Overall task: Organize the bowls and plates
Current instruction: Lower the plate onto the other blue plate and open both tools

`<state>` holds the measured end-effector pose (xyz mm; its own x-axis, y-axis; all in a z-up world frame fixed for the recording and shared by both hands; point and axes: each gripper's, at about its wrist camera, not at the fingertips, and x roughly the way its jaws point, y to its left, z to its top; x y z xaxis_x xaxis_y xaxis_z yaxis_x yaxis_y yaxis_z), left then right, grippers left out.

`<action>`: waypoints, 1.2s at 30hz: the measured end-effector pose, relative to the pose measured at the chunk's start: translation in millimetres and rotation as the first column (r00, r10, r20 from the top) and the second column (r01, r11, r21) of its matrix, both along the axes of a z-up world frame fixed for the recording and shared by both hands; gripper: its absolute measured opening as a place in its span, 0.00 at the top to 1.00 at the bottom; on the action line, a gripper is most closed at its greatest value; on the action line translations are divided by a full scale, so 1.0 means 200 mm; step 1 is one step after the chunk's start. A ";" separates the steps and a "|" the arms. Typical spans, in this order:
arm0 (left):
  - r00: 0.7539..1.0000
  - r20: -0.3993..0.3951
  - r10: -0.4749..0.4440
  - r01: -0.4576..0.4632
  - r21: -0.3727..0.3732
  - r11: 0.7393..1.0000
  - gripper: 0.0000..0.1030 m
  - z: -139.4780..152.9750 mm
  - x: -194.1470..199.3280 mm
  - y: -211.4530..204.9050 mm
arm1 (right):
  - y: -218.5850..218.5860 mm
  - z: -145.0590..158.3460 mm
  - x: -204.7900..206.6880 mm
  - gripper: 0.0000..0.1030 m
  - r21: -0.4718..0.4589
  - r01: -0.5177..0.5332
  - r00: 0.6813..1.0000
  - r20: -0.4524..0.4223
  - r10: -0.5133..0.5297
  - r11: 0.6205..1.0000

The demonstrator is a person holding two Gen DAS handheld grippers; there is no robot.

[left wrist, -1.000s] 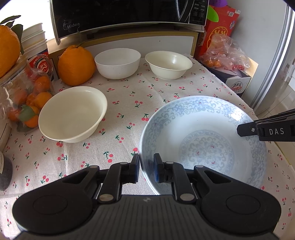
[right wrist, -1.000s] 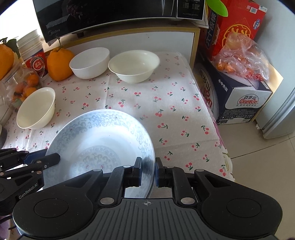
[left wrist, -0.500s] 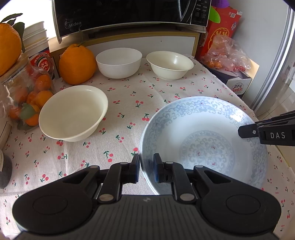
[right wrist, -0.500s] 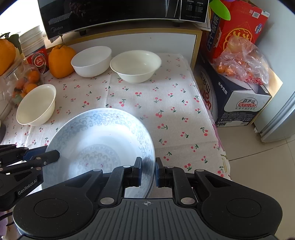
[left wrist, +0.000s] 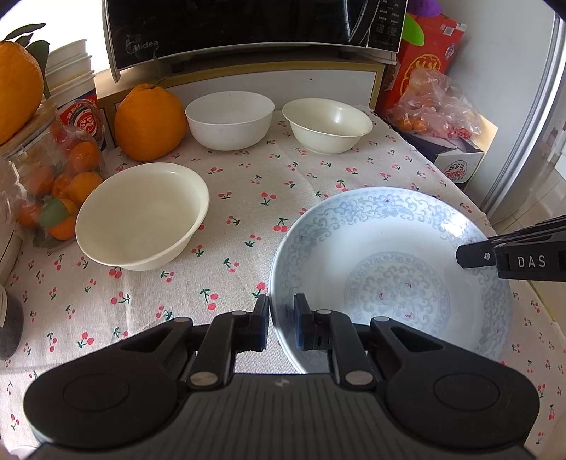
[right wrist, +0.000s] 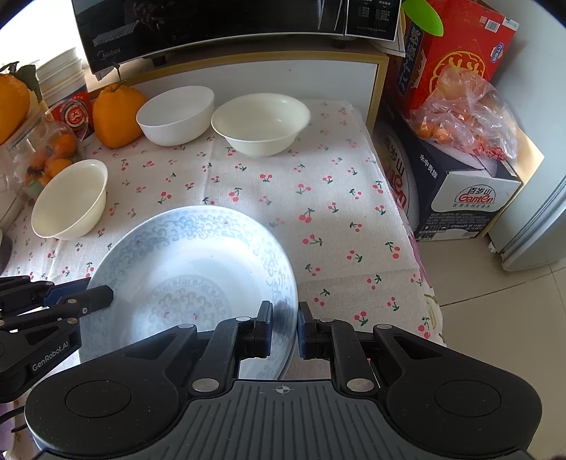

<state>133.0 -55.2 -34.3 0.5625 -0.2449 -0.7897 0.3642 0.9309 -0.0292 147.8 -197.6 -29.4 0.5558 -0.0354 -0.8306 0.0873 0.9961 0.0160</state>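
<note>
A large blue-patterned plate [left wrist: 392, 269] is held over the cherry-print tablecloth [left wrist: 244, 198]. My left gripper [left wrist: 281, 318] is shut on the plate's left rim. My right gripper [right wrist: 284, 320] is shut on the plate's right rim [right wrist: 198, 272]; its fingers show at the right edge of the left wrist view [left wrist: 509, 258]. A cream bowl [left wrist: 141, 216] stands to the left. A white bowl [left wrist: 230, 118] and another cream bowl [left wrist: 327, 124] stand at the back.
A microwave [left wrist: 247, 28] sits on a shelf at the back. A big orange [left wrist: 150, 122] and a bag of small oranges [left wrist: 46, 180] are at the left. Boxes [right wrist: 456, 173] with a fruit bag stand right of the table. The table edge drops off at the right.
Both grippers and the plate have shifted slightly forward and up over the table. The grips have not changed.
</note>
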 end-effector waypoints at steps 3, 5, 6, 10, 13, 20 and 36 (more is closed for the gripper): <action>1.000 0.000 0.000 0.000 0.000 1.000 0.88 0.00 0.00 0.00 | 0.00 0.00 0.00 0.86 0.005 0.003 1.000 -0.004 -0.003 1.000; 1.000 0.000 0.000 0.000 -0.002 1.000 0.89 0.00 0.00 0.00 | 0.00 0.00 0.00 0.86 0.005 0.002 1.000 -0.004 -0.002 1.000; 1.000 0.000 0.001 -0.001 -0.003 1.000 0.89 0.00 0.00 0.00 | 0.00 0.00 0.00 0.86 0.005 0.002 1.000 -0.004 -0.002 1.000; 1.000 0.001 0.003 -0.003 -0.005 1.000 0.89 0.01 -0.01 0.01 | -0.01 0.00 0.00 0.86 0.007 0.002 1.000 -0.007 -0.002 1.000; 1.000 0.011 0.005 -0.005 -0.007 1.000 0.90 0.02 -0.01 0.01 | 0.00 -0.01 0.00 0.88 -0.021 -0.002 1.000 -0.008 0.002 1.000; 1.000 0.004 0.013 -0.013 -0.023 1.000 0.90 0.02 -0.01 0.02 | 0.00 -0.01 0.01 0.89 -0.028 -0.010 1.000 -0.005 0.009 1.000; 0.998 -0.050 0.025 -0.028 -0.068 0.997 0.51 0.05 -0.05 0.11 | -0.05 0.00 -0.03 0.57 0.049 0.008 1.000 -0.010 -0.008 0.999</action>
